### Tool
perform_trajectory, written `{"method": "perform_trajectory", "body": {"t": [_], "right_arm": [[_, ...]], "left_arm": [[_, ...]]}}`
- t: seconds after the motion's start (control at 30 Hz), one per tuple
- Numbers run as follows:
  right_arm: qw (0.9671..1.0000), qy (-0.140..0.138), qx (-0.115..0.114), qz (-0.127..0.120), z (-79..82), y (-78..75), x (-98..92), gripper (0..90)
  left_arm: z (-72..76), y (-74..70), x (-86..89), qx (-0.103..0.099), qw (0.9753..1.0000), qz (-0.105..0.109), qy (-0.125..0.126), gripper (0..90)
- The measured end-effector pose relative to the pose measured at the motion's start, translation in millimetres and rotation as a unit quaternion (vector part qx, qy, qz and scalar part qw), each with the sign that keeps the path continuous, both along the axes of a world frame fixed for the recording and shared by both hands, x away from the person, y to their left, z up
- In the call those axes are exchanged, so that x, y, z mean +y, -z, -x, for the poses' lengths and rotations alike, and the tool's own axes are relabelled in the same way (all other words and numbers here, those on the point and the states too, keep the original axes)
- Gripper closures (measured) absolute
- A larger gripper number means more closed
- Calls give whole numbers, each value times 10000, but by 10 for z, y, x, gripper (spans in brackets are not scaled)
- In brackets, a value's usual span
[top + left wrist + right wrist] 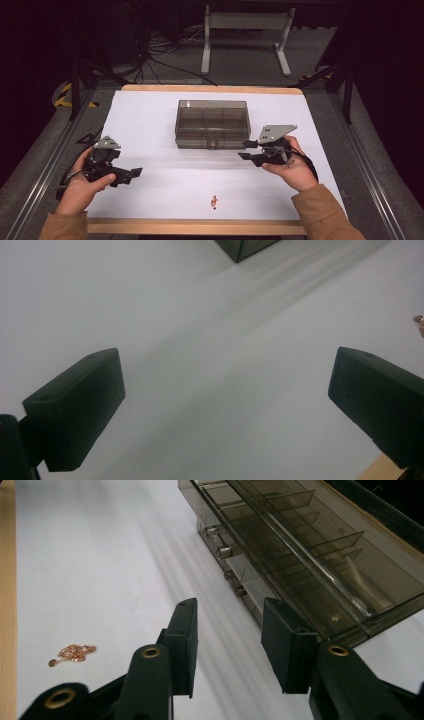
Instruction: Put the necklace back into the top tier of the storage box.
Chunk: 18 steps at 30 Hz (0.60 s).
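A smoky transparent compartment box with a closed lid stands at the middle of the white table; its divided cells and front latches show in the right gripper view. A small copper-coloured chain lies near the front edge, also seen as a little heap to the left of my right gripper. My left gripper is held low at the left, jaws wide apart and empty. My right gripper sits just right of the box's front corner, open with nothing between its jaws.
The white sheet covers a wooden-edged table. Behind it stand a white table frame and loose cables on the grey floor. A corner of the box shows at the top of the left gripper view.
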State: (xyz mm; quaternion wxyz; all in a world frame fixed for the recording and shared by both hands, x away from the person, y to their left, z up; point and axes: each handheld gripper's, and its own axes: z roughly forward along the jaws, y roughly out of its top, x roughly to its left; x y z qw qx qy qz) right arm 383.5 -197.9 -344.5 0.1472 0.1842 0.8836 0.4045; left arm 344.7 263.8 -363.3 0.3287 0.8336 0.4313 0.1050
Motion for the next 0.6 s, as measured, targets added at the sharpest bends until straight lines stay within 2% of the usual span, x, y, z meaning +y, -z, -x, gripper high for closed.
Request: {"method": "perform_trajectory", "body": {"t": [0.2, 0.4, 0.6], "right_arm": [[9997, -124, 105, 158, -132, -68, 75, 601], [9992, -241, 135, 283, -249, -67, 136, 617], [9980, -343, 169, 507, -394, -58, 230, 624]], "left_arm": [[42, 8, 37, -12, 10000, -15, -40, 23], [81, 25, 75, 24, 9999, -33, -100, 23], [144, 24, 135, 30, 9998, -23, -179, 24]]}}
